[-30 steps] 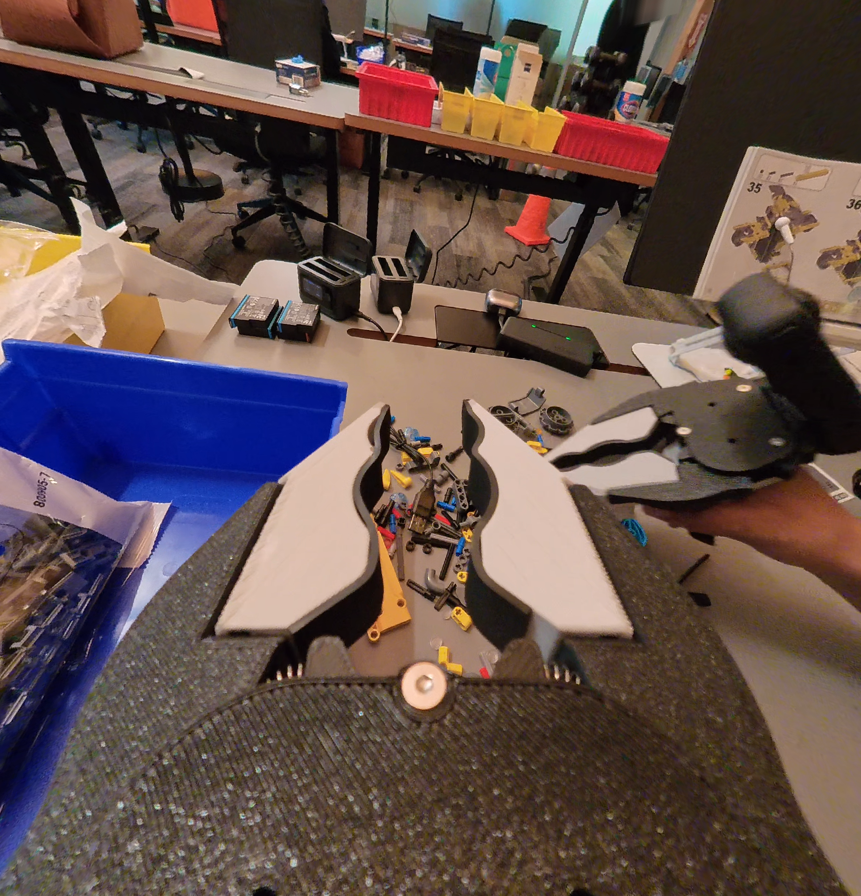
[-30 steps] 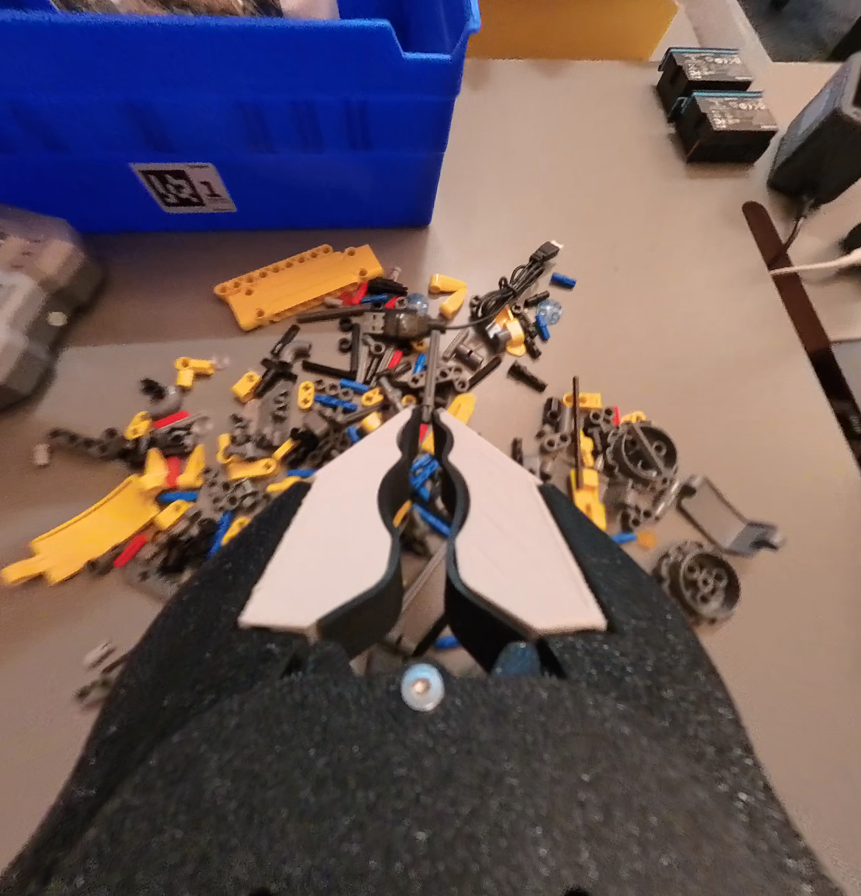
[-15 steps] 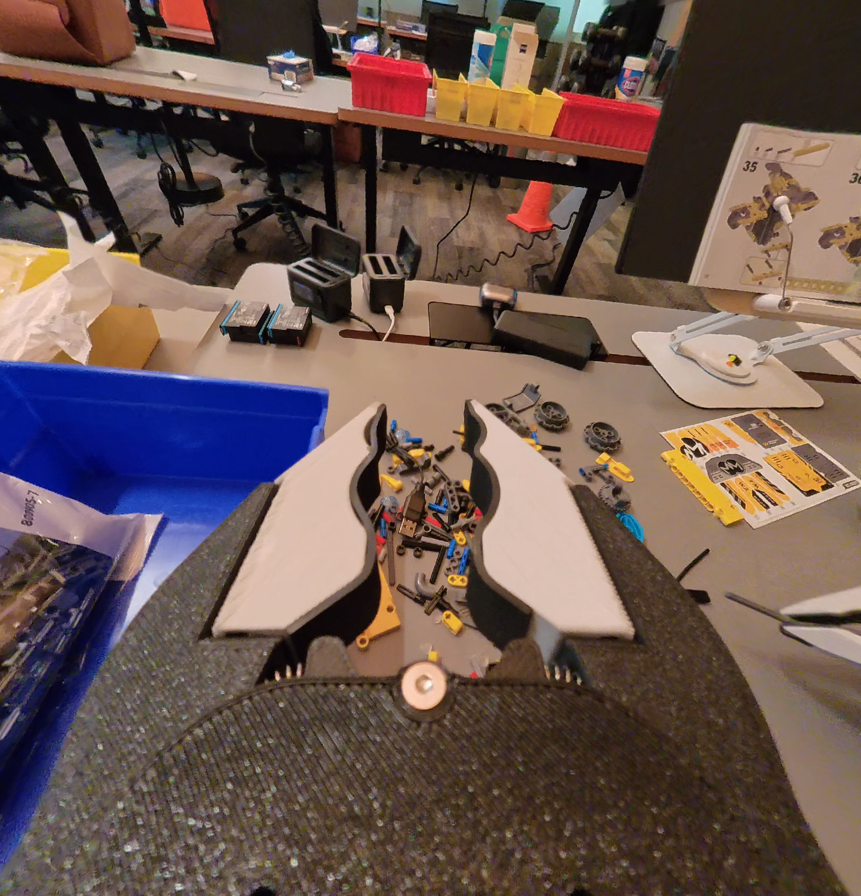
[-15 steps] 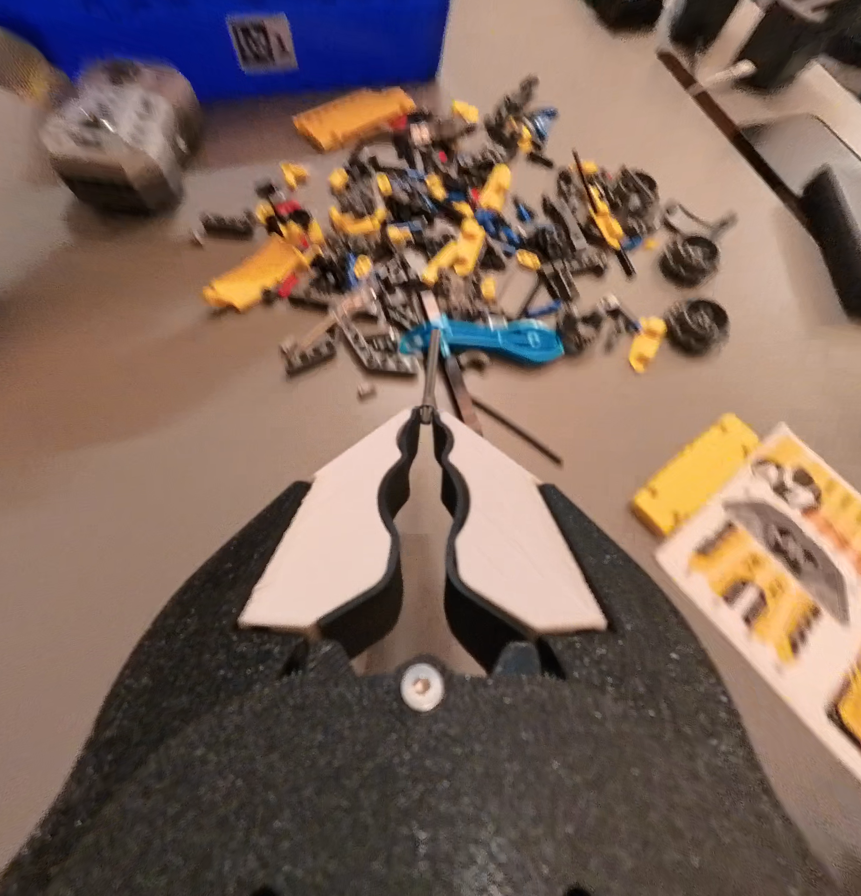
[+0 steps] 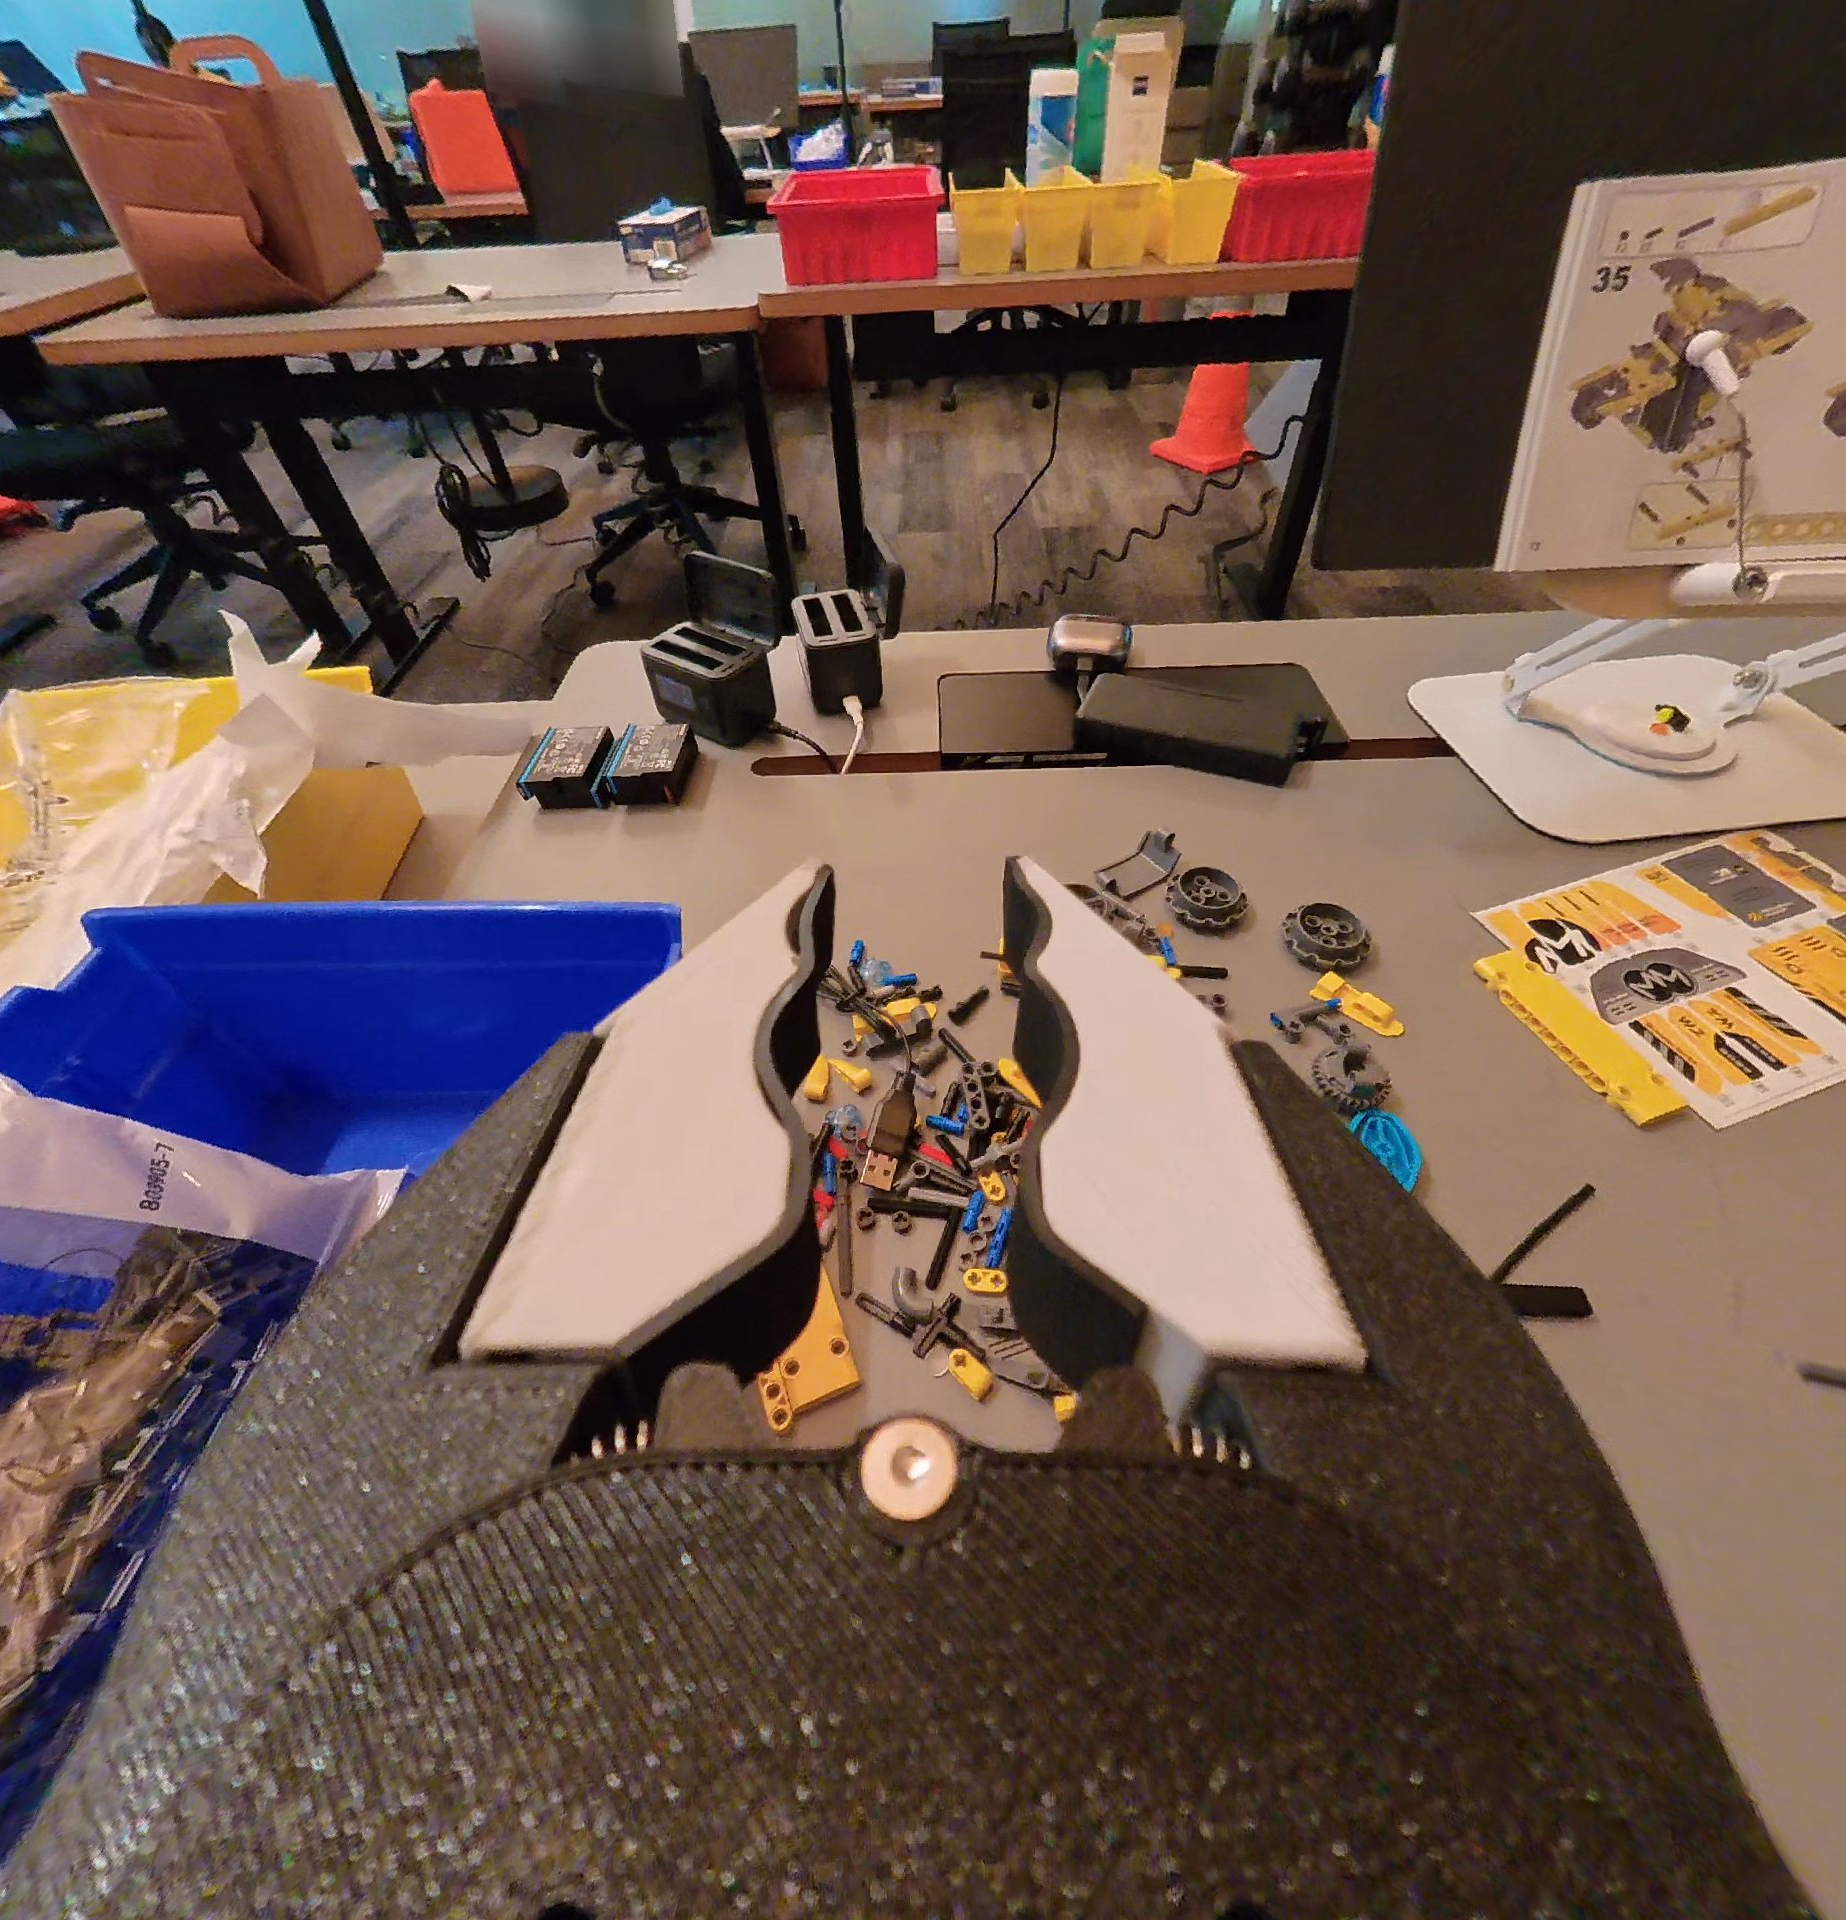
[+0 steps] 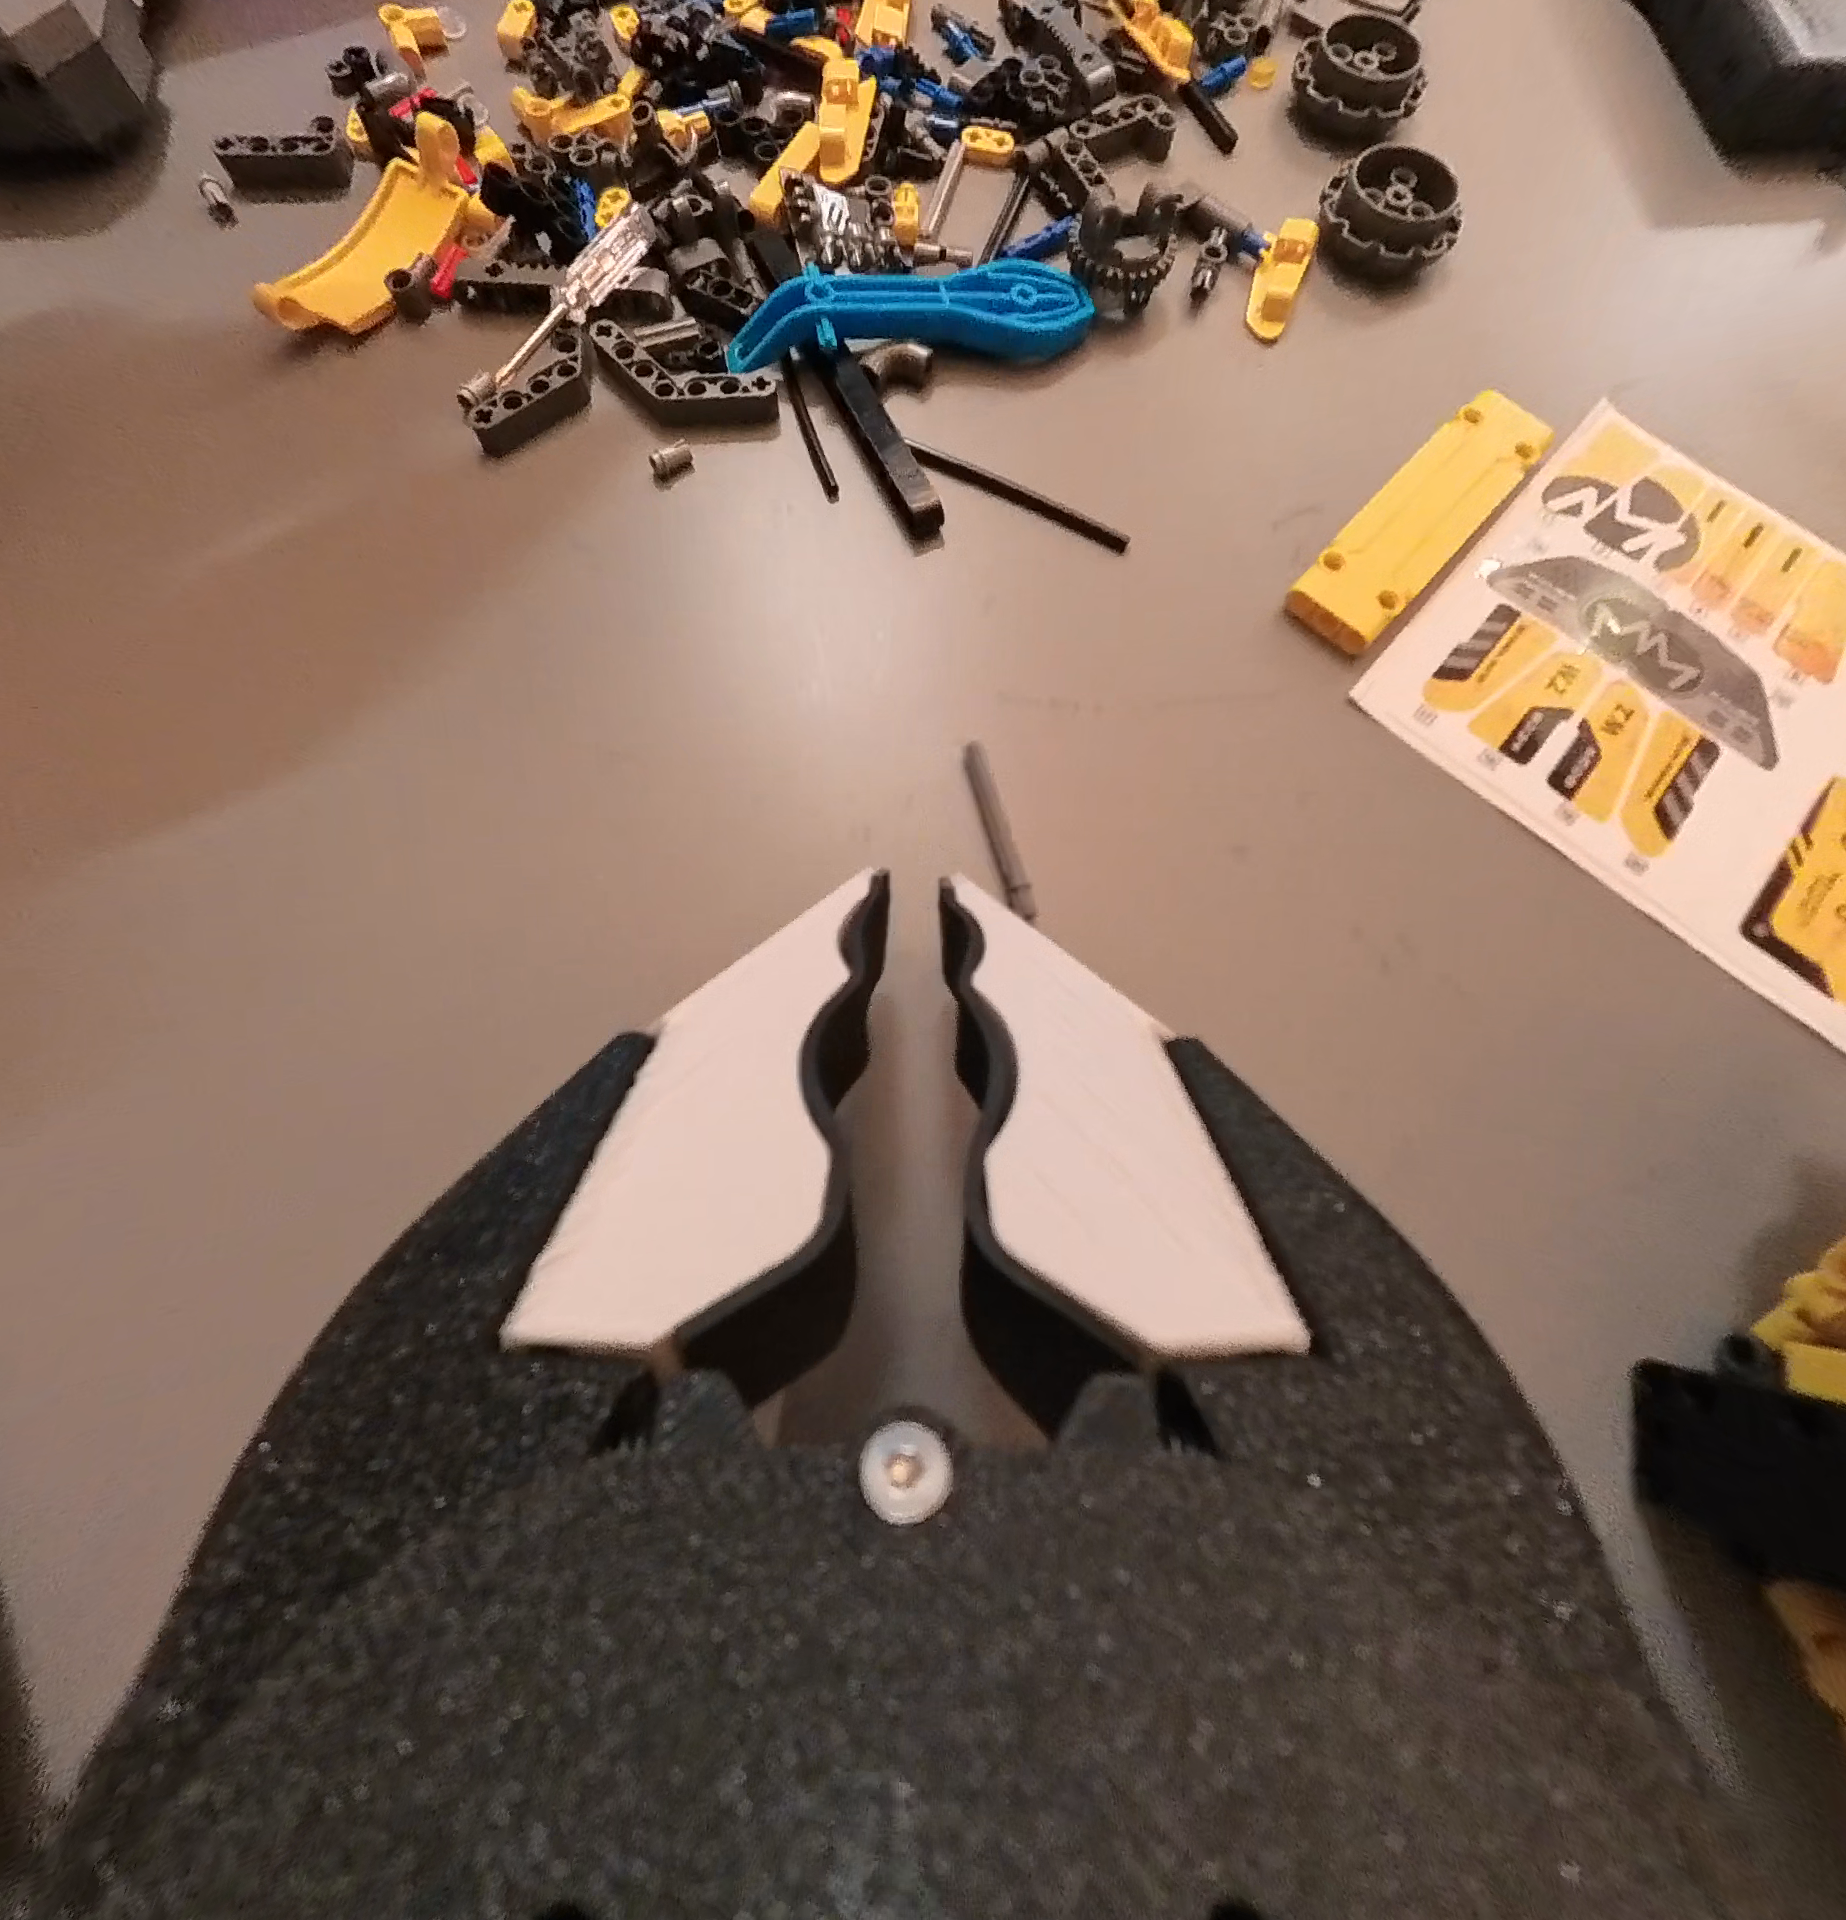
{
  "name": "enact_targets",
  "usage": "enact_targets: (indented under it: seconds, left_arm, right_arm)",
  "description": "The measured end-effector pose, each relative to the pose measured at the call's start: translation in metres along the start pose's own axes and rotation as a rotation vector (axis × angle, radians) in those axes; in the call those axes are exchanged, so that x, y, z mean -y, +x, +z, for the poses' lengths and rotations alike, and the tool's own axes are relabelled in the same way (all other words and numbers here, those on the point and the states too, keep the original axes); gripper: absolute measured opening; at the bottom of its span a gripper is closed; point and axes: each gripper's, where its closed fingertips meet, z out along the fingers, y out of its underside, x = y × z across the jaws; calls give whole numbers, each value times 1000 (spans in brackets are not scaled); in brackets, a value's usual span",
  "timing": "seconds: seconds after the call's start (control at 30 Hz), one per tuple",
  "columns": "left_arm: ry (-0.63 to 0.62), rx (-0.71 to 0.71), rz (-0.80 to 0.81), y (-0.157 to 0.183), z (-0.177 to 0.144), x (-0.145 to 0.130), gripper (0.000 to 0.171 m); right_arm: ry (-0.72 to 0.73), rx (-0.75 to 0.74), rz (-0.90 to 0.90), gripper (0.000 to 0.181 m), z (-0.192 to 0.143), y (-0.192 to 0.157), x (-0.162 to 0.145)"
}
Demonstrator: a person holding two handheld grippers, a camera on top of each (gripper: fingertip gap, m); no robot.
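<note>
A pile of small yellow, black, blue and red building-toy parts (image 5: 919,1143) lies on the grey table (image 6: 379,727). My left gripper (image 5: 919,873) is open and empty, held above the pile, which shows between its fingers. My right gripper (image 6: 911,881) is slightly open and empty, low over bare table in front of the pile (image 6: 794,156). A thin grey axle (image 6: 1000,831) lies on the table just ahead of its right fingertip. A blue flat tool (image 6: 908,312) and black rods (image 6: 1012,499) lie at the pile's near edge.
A sticker sheet (image 6: 1625,675) and a yellow panel (image 6: 1418,520) lie to the right, a partly built yellow-black model (image 6: 1792,1403) at the right edge. A blue bin (image 5: 327,1018) with a parts bag (image 5: 88,1351) stands left. Chargers (image 5: 711,675) and a booklet stand (image 5: 1708,364) are at the back. My right fingertips sit around 35 centimeters from my left ones.
My right gripper drew back from the pile shut on the thin grey axle, then opened a little and let it go on the bare table. My left gripper stayed open over the pile.
</note>
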Motion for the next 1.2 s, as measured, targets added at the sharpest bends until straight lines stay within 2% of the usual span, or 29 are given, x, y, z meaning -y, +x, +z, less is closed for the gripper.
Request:
enact_targets:
  seconds: [0.27, 0.53, 0.77, 0.87, 0.97, 1.03, 1.1, 1.2]
  left_arm:
    - [-34, -15, -21, -5, 8, -12, 33]
    - [-32, -15, -20, -5, 8, -12, 33]
    - [-39, -65, 31, 22, 13, -7, 35]
    - [-45, -196, 60, 63, 15, -4, 43]
    - [-35, -484, 40, 138, 1, 7, 50]
    - [-15, -597, 69, 181, -8, 10, 49]
    - [-56, -662, 137, 216, -8, -1, 49]
    - [-144, -667, 247, 249, 12, -30, 46]
  right_arm:
    - [62, -57, 61, 22, -2, 10, -1]
    - [36, -8, 88, 28, 6, 12, -2]
    - [134, 59, 116, 27, -5, 8, 9]
    - [193, 97, 140, 27, -12, 7, 14]
    - [247, 129, 144, 28, -22, 3, 19]
    - [270, 154, 137, 28, -29, -1, 19]
    - [278, 157, 115, 28, -37, -1, 15]
    - [276, 105, 66, 28, -50, 8, 3]
